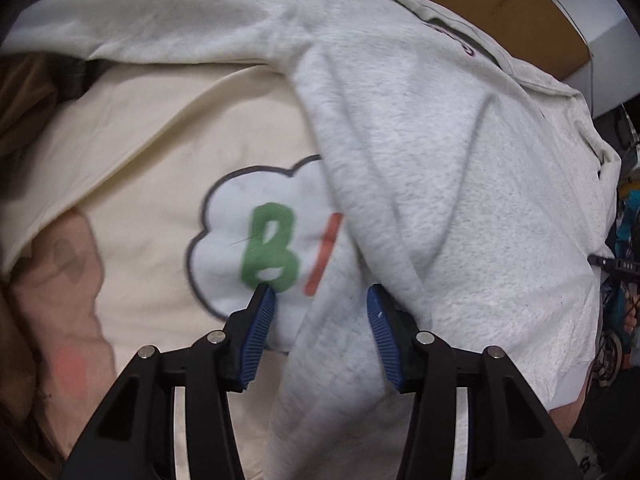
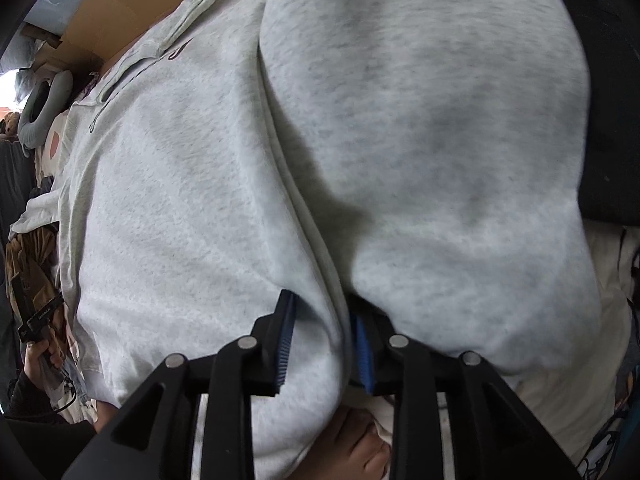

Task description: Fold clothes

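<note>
A light grey sweatshirt (image 1: pixel 440 184) lies spread over a cream garment (image 1: pixel 132 168), filling the middle and the 3 o'clock side of the left wrist view. One grey sleeve (image 1: pixel 160 12) stretches across the top toward 10 o'clock. The cream garment shows a white cloud patch (image 1: pixel 260 236) with a green letter B, partly covered by the grey fabric's edge. A brown cardboard box (image 1: pixel 520 12) sits beyond the sweatshirt at 1 o'clock.

The left gripper (image 1: pixel 320 296) points down from 6 o'clock, its blue pads (image 1: pixel 260 332) standing apart. The grey fabric's edge runs between them. The pad toward 3 o'clock touches a fold, the other rests by the cloud patch, and nothing is pinched.

In the right wrist view the grey sweatshirt (image 2: pixel 180 200) fills nearly the whole frame, a thick rounded fold (image 2: pixel 440 140) rising toward 1 o'clock. The right gripper (image 2: pixel 324 320) enters from 6 o'clock with a bunched ridge of grey fabric between its blue pads (image 2: pixel 285 344). The jaws are narrowly parted, and I cannot tell whether they still press the cloth. A person's hand (image 2: pixel 40 356) holding a dark handle shows at 8 o'clock
</note>
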The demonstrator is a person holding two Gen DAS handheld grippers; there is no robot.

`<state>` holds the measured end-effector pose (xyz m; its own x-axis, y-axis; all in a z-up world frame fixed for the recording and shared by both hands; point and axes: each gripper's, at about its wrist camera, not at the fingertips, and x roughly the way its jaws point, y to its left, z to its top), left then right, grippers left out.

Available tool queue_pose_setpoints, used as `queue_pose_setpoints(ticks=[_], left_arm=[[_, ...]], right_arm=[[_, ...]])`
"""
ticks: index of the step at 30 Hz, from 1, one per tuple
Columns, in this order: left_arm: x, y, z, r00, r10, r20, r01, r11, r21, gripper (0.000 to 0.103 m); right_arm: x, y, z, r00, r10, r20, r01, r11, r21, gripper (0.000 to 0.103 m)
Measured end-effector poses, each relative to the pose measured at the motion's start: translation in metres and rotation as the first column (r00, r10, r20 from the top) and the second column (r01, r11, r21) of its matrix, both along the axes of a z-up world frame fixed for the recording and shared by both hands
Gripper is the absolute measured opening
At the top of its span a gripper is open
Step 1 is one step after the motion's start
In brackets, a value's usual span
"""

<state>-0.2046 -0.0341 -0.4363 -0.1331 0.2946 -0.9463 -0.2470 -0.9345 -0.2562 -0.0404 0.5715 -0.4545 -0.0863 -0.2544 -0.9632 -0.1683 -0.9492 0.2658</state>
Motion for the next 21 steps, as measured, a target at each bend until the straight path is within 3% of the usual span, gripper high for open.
queue_pose_setpoints(ticks=[5,11,14,15,21], left_arm=[[0.004,-0.002,-0.002,0.999,0.051,0.002,-0.051,0.999,0.010,0.044],[0.004,-0.009,-0.001,0.993,0.104,0.064,-0.109,0.990,0.091,0.006],[0.009,-0.010,0.011,0.994,0.098,0.058,-0.103,0.989,0.105,0.003],[0.011,-0.012,0.016,0.993,0.101,0.054,-0.106,0.988,0.109,0.003],[0.014,-0.022,0.055,0.992,0.119,0.034,-0.123,0.984,0.129,0.002]], right_arm=[[-0.005,0.001,-0.009,1.000,-0.006,0.005,0.006,1.000,-0.009,0.028],[-0.003,0.004,-0.011,1.000,-0.009,0.000,0.009,1.000,-0.023,0.027],[0.000,0.007,-0.008,1.000,-0.003,-0.011,0.002,0.999,-0.043,0.021],[0.001,0.007,-0.007,1.000,0.003,-0.012,-0.004,0.998,-0.061,0.005],[0.001,0.007,0.017,0.998,0.052,-0.030,-0.054,0.996,-0.071,0.004]])
